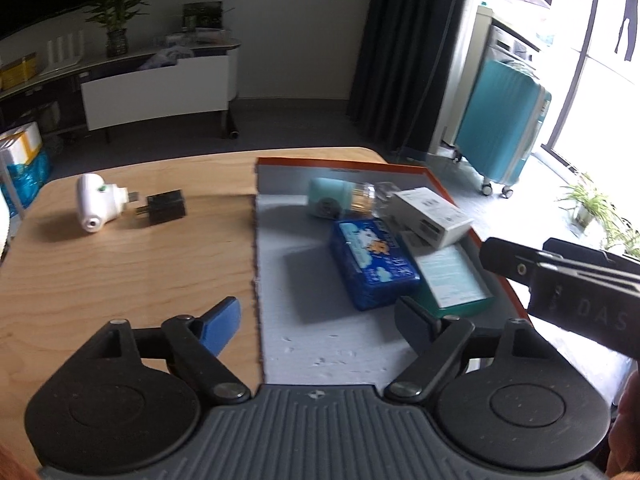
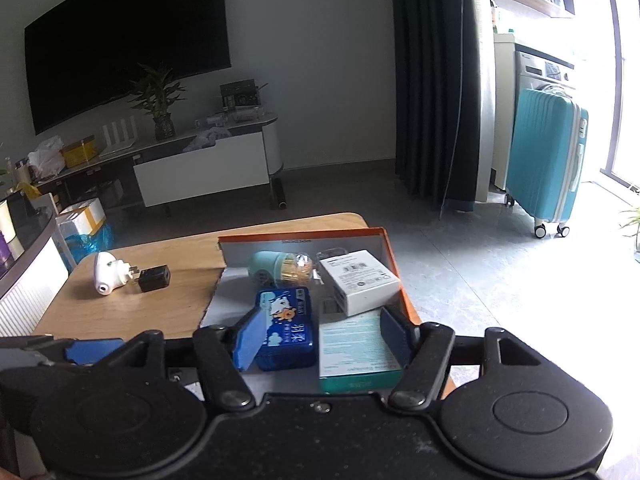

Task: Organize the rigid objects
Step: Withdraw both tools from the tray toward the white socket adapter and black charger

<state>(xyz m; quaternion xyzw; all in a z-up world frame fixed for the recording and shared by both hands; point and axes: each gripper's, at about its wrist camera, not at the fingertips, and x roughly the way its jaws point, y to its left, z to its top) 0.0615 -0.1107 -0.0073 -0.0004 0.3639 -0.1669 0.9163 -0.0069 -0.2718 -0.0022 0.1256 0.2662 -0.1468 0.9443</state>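
The wooden counter (image 1: 120,264) carries an orange-rimmed tray (image 1: 344,163); its near end is hidden behind both grippers. In the tray, the teal box (image 2: 356,350) is partly cut off, with the blue box (image 2: 286,326) at its 9 o'clock, long axis toward 12. A white box (image 2: 360,282) leans at 1 o'clock. Left gripper (image 1: 316,322) and right gripper (image 2: 320,336): jaws wide, gripping nothing.
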